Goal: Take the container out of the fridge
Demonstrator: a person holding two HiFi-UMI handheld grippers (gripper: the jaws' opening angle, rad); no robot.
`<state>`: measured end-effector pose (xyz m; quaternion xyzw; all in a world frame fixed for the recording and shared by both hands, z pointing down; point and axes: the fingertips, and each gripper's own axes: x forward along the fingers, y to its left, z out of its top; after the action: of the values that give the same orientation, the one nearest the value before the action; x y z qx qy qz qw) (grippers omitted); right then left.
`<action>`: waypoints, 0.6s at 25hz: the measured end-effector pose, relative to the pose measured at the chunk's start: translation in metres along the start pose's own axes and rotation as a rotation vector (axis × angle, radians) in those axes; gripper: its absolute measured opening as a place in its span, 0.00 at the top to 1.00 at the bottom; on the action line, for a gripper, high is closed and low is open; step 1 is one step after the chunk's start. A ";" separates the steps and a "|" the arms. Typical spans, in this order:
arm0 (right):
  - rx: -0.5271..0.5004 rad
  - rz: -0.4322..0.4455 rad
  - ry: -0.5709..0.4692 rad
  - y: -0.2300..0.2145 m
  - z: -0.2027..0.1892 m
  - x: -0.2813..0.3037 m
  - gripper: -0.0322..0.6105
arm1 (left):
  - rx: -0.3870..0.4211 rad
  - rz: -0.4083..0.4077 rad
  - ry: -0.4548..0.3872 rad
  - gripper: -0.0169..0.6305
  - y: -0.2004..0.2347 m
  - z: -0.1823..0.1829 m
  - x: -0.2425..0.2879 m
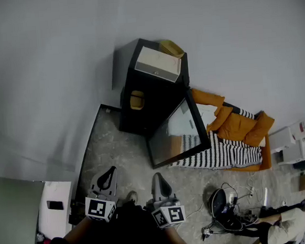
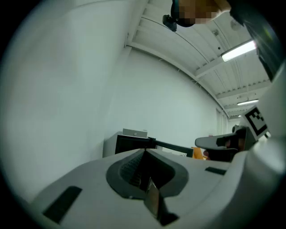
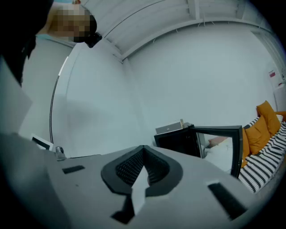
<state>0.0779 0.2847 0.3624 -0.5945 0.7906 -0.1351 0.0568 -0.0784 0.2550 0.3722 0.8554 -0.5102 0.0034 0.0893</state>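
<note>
From the head view: the black fridge (image 1: 152, 90) stands against the wall, well ahead across the floor (image 1: 118, 153), and its glass door (image 1: 177, 132) is swung wide open. Inside the dark cabinet sits a yellowish shape, most likely the container (image 1: 136, 100), not yet taken out. A white box (image 1: 158, 63) rests on top. To the right are an orange sofa (image 1: 237, 125) with a striped blanket (image 1: 223, 152), and cables (image 1: 225, 208) on the floor. The left gripper (image 1: 108, 177) and right gripper (image 1: 158, 182) are held low and close to the body, far from the fridge.

From the left gripper view: the left gripper (image 2: 145, 151) has its jaws clenched together with nothing between them. The fridge (image 2: 132, 143) is small in the distance and its interior is too dark to read.

From the right gripper view: the right gripper (image 3: 143, 147) is likewise pressed closed and empty. The fridge (image 3: 178, 141) and its open door (image 3: 221, 143) lie ahead.

This looks like the approach stage. The next move calls for closing the distance, parting a pair of jaws and reaching into the cabinet.

No brand or writing is legible, only the black-and-white marker squares on the grippers.
</note>
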 end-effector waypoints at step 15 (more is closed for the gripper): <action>0.029 0.029 -0.021 0.013 -0.001 0.002 0.95 | -0.011 -0.002 0.004 0.97 0.007 -0.001 -0.008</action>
<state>0.0652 0.2858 0.3601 -0.5836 0.7964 -0.1396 0.0756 -0.0883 0.2588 0.3739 0.8554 -0.5092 0.0022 0.0953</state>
